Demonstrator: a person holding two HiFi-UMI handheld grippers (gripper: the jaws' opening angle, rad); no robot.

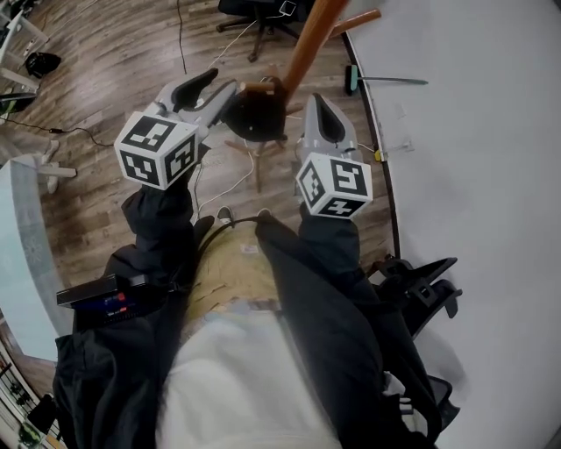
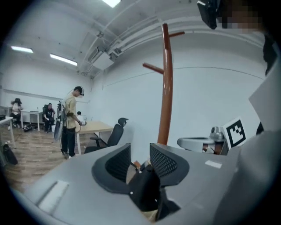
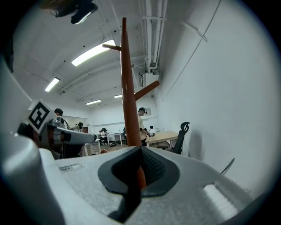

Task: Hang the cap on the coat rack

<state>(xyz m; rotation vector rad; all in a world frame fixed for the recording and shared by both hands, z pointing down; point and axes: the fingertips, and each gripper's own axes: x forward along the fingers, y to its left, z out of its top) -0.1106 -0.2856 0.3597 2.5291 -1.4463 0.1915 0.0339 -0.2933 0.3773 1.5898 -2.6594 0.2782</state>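
The orange-brown coat rack [image 1: 307,44] rises past both grippers; its pole and pegs also show in the left gripper view [image 2: 166,88] and the right gripper view [image 3: 128,88]. A dark cap [image 1: 259,110] sits against the pole by a short peg. My left gripper [image 1: 230,92] has its tips at the cap's left edge. In its own view the left gripper [image 2: 140,151] stands open, with the cap's dark fabric [image 2: 145,191] low in the gap and neither pad pressing on it. My right gripper [image 1: 316,101] is just right of the pole, shut and empty [image 3: 140,151].
A white wall [image 1: 473,131] runs down the right side, with a black office chair [image 1: 421,289] at its foot. Another chair [image 1: 263,13] stands beyond the rack. Cables [image 1: 232,180] lie on the wood floor. A person [image 2: 70,123] stands by a far desk [image 2: 94,127].
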